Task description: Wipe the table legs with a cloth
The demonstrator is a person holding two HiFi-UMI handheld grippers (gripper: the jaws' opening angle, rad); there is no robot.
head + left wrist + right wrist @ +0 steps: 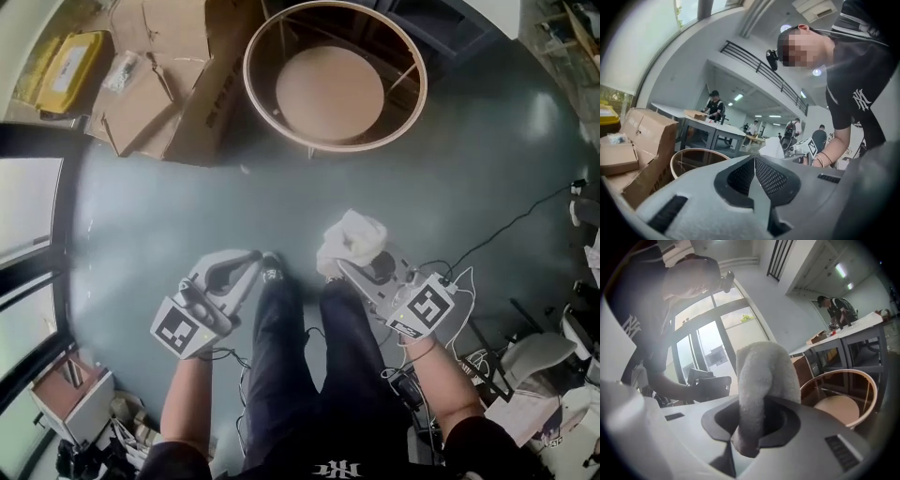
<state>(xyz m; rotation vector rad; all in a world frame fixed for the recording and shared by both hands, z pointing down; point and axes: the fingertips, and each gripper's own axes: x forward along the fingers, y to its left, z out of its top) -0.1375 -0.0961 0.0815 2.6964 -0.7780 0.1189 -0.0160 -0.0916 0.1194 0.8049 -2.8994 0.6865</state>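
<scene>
A round table [412,111] with a wooden rim, glass top and a round lower shelf stands on the floor ahead of me. Its thin dark legs [820,391] show through the glass. A white fluffy cloth [352,240] is bunched in my right gripper [341,266], which is shut on it and held low in front of the person's legs. The cloth [765,380] stands up out of the jaws in the right gripper view. My left gripper [251,261] is shut with nothing in it, its pads [764,173] pressed together. Both grippers are well short of the table [693,158].
Flattened cardboard boxes [164,75] lie left of the table beside a yellow container [70,61]. Cables [506,230] and clutter lie at the right. A window wall [28,216] runs along the left. Desks with people [714,107] stand farther off.
</scene>
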